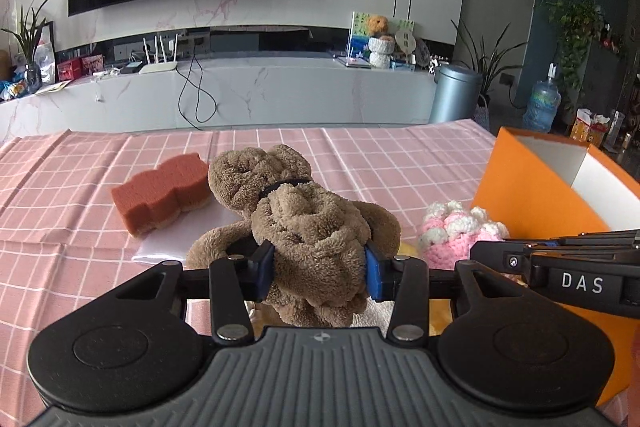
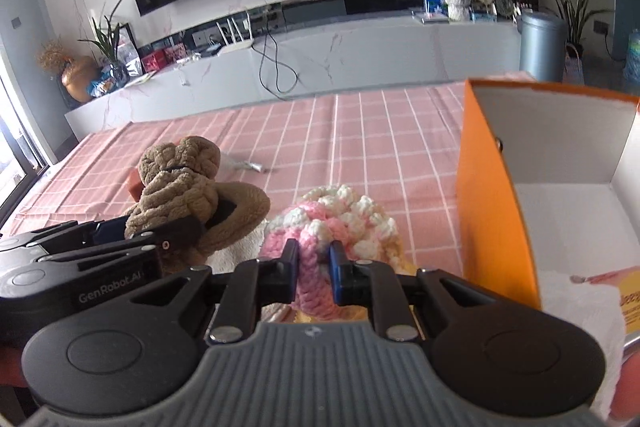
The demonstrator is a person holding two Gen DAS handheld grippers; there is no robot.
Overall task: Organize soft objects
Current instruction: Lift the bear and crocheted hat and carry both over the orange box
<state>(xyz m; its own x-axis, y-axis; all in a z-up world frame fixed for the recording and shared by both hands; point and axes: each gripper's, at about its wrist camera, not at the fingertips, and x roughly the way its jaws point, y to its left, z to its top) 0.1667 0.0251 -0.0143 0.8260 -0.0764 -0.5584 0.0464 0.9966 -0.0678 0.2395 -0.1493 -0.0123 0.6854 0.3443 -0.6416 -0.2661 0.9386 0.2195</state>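
My left gripper (image 1: 319,267) is shut on a brown plush bear (image 1: 304,219), pinching its body above the pink checked tablecloth (image 1: 80,211). The bear also shows in the right wrist view (image 2: 188,195), with the left gripper (image 2: 120,239) around it. My right gripper (image 2: 314,267) is shut on a pink and white crocheted soft toy (image 2: 340,223), which lies to the bear's right (image 1: 460,231). An orange sponge (image 1: 160,195) rests on a white sheet (image 1: 176,235) behind the bear. An open orange box (image 2: 492,195) stands at the right.
The orange box (image 1: 532,195) has a white inside holding white paper (image 2: 576,311) and a yellow card. Something yellow (image 2: 394,251) lies under the crocheted toy. Beyond the table's far edge are a white TV console (image 1: 248,91) and a grey bin (image 1: 454,93).
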